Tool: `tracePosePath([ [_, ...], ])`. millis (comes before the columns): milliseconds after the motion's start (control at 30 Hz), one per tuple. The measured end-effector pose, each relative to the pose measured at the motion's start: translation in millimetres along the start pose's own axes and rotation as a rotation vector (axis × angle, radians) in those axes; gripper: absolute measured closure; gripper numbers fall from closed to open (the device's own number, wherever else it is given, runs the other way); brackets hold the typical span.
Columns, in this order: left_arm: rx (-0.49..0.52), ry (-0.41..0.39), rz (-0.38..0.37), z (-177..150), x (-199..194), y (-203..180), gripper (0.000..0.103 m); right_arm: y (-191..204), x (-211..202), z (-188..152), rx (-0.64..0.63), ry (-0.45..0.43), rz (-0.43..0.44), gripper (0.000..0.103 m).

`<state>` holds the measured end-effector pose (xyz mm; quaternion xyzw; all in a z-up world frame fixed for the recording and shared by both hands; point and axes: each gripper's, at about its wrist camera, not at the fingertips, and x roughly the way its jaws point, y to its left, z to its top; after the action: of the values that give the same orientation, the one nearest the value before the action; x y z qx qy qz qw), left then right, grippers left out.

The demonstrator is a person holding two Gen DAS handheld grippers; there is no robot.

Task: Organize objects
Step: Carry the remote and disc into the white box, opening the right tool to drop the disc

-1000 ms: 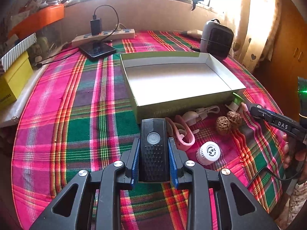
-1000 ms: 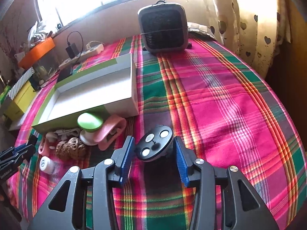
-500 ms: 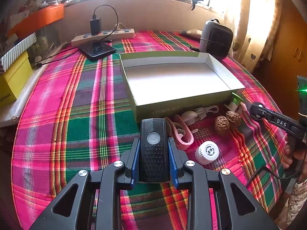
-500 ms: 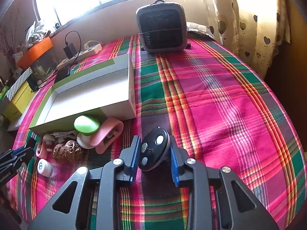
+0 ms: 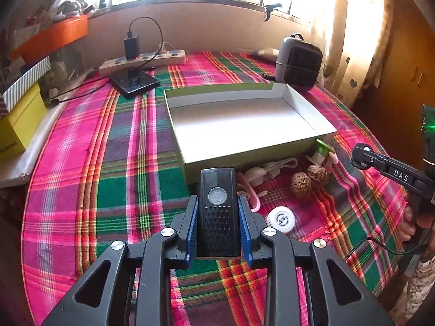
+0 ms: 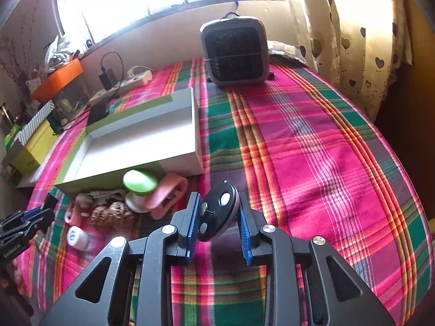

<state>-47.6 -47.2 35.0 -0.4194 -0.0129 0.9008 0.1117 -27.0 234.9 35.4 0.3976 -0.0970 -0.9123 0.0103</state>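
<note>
The blue-padded fingers point(image 5: 191, 226) of the left gripper point(image 5: 218, 226) are pinching a black rectangular device point(image 5: 218, 212), while the right gripper point(image 6: 218, 226) is clamping a tilted round black disc point(image 6: 218, 213). Both are hovering over the plaid tablecloth point(image 6: 312, 157) beside the open white box point(image 5: 244, 125). Walnuts point(image 5: 307, 179) and a white cap point(image 5: 281, 219) are lying near the box's front wall.

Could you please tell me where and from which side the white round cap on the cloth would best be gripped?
Probably across the rim of the white round cap, coming straight down from above. It lies flat with its printed face up and stands low, so only its round edge offers opposing sides. The pink clip lies close on one side, so set the fingers clear of it. Both tools are full now.
</note>
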Motion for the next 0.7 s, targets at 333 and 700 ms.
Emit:
tracePosePath([
  [333, -0.001, -0.001, -0.021, 22, 3, -4, 0.078, 24, -9, 20, -0.051, -0.025, 0.066, 0.075],
  [700, -0.021, -0.006, -0.032, 50, 19, 1, 0.078, 53, 9, 49, -0.122, 0.004, 0.132, 0.075],
])
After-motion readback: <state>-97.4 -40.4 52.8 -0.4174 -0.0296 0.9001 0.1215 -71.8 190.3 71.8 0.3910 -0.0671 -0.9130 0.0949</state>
